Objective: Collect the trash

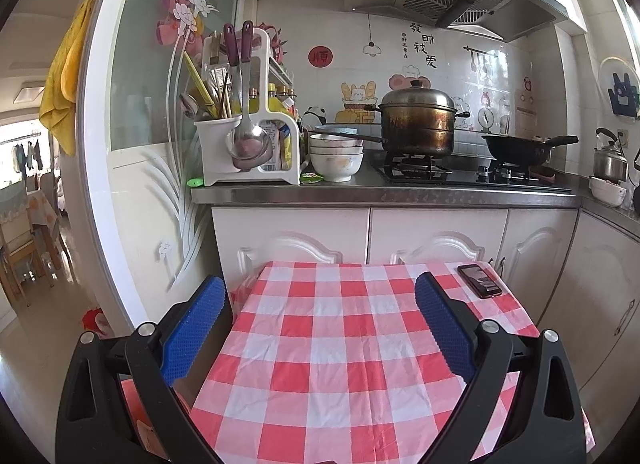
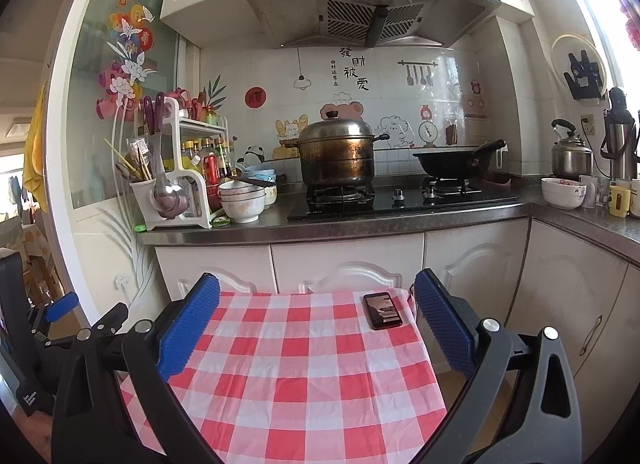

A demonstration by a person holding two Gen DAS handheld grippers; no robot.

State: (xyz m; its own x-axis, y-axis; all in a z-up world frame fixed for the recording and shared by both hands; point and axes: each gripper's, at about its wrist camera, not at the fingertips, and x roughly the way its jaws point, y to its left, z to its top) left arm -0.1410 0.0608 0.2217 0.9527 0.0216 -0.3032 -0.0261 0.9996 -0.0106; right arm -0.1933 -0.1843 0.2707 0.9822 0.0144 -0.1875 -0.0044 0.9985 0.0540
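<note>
My left gripper (image 1: 320, 288) is open and empty, held above a small table with a red-and-white checked cloth (image 1: 340, 344). My right gripper (image 2: 316, 288) is also open and empty above the same cloth (image 2: 288, 364). The left gripper also shows at the left edge of the right wrist view (image 2: 60, 310). No trash lies on the cloth in either view. Small green wrappers lie on the counter by the rack (image 1: 312, 177) (image 2: 220, 220).
A phone (image 1: 479, 280) (image 2: 383, 310) lies at the cloth's far right corner. Behind is a steel counter (image 1: 384, 195) with a utensil rack (image 1: 248, 135), stacked bowls (image 1: 336, 157), a steamer pot (image 1: 418, 121) and a wok (image 1: 520, 147). White cabinets (image 2: 348, 260) stand below.
</note>
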